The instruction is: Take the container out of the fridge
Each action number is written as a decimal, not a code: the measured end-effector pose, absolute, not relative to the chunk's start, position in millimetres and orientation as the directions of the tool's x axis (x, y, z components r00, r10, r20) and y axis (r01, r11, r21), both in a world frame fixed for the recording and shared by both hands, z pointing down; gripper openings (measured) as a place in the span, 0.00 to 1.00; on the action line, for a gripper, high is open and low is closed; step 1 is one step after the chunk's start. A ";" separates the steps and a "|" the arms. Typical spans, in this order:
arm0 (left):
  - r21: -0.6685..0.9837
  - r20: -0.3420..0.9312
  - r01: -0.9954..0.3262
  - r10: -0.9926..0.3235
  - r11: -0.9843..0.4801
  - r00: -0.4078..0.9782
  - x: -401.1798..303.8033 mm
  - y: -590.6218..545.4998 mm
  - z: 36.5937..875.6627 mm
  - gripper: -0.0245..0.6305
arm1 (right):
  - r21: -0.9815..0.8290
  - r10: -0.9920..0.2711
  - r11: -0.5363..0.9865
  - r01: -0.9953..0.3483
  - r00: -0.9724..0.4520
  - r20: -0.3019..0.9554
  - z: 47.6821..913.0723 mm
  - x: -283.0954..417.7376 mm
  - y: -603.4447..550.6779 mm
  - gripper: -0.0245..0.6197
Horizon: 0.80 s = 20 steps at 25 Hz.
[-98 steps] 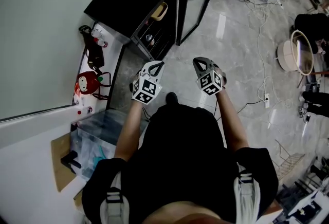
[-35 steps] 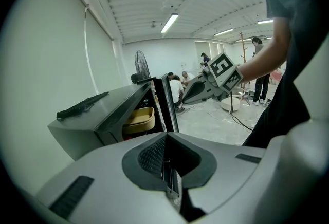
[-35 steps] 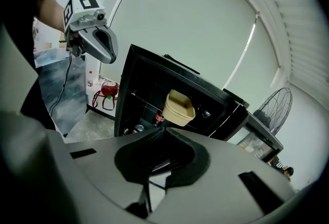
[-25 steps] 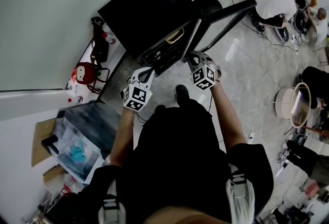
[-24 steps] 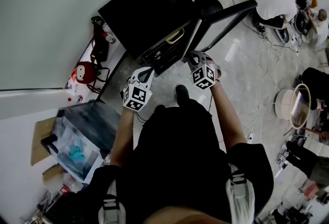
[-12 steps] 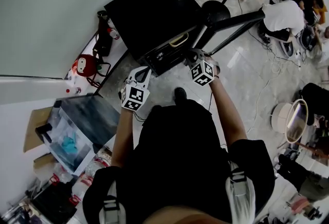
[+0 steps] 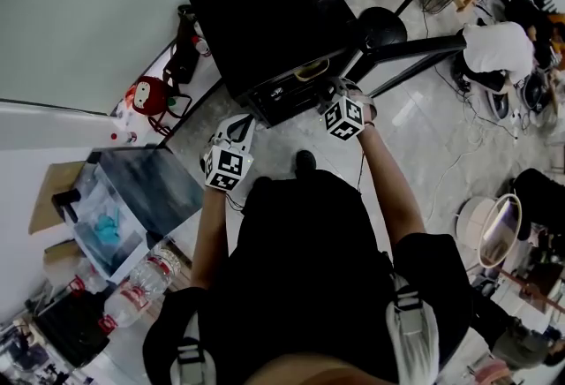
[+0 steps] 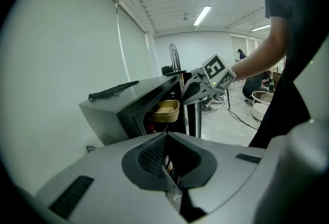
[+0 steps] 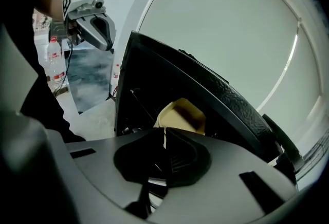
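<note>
The small black fridge (image 7: 265, 21) is standing open, and the tan plastic container (image 7: 311, 71) is sitting inside, not taken out yet. Your right tongs (image 7: 338, 92) are hovering near it, pressed together and empty. Your left tongs (image 7: 240, 125) are pressed together and empty too.

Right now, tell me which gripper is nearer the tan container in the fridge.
Right. The right gripper sits just in front of the container, at the open front of the fridge. The left gripper is off to the left and farther back from it.
</note>
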<state>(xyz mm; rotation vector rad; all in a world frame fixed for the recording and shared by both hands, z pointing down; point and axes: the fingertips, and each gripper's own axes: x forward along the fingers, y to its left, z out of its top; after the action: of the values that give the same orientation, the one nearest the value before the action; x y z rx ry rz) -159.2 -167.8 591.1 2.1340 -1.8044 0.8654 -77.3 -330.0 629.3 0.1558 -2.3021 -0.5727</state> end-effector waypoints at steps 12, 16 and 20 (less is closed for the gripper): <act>-0.194 0.561 -0.971 -0.827 -0.139 0.006 -156.5 -161.3 597.0 0.07 | 0.542 -0.264 0.797 0.267 -0.653 0.710 644.2 -82.3 -339.6 0.11; -0.192 0.565 -0.974 -0.825 -0.119 -0.011 -153.5 -159.9 599.5 0.07 | 0.565 -0.267 0.762 0.317 -0.641 0.720 647.4 -85.2 -343.4 0.12; -0.192 0.566 -0.976 -0.824 -0.098 -0.028 -152.5 -157.9 599.7 0.07 | 0.569 -0.256 0.735 0.369 -0.625 0.737 652.4 -87.1 -343.2 0.15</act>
<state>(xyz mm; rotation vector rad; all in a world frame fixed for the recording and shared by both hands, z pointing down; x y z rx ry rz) -152.5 -157.9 599.7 1.9831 -1.9072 0.8264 -87.1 -343.2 652.4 -0.0856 -2.0581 -0.9042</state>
